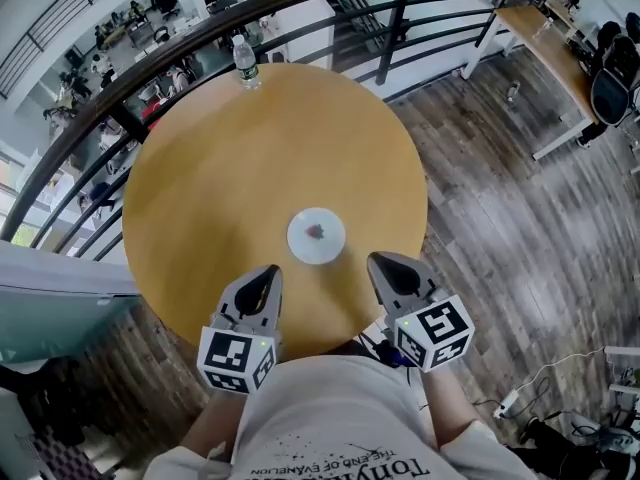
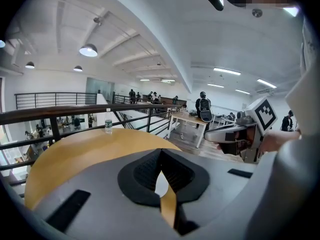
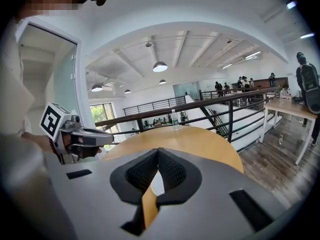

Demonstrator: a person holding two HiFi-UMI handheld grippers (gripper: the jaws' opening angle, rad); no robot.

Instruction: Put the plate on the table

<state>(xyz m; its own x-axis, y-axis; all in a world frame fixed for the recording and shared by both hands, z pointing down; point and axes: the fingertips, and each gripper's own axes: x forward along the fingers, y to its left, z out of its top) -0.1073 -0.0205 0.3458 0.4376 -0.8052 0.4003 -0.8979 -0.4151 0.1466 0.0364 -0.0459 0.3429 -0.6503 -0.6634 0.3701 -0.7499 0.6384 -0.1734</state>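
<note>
1. The round wooden table fills the middle of the head view; its top is bare apart from two things.
2. A dark metal railing curves round the table's far edge, with a lower floor visible beyond it. Wood-plank flooring lies off the table's right edge.
3. The person's light shirt shows at the bottom of the head view, just behind the table's near edge.
4. The left gripper hovers over the near edge of the table, left of centre. In its own view, the left gripper's jaws are pressed together at the tips, with nothing pinched between them.
5. The right gripper hovers over the near edge, right of centre, level with the other. In its own view, the right gripper's jaws are likewise pressed together and hold nothing.
6. The plate, small, white and round, lies flat on the table near its near edge. It sits between the two gripper tips and a little farther in, touching neither.
7. A clear water bottle stands upright at the table's far edge, well apart from the plate.
8. A small reddish spot marks the plate's centre; what it is cannot be told.
</note>
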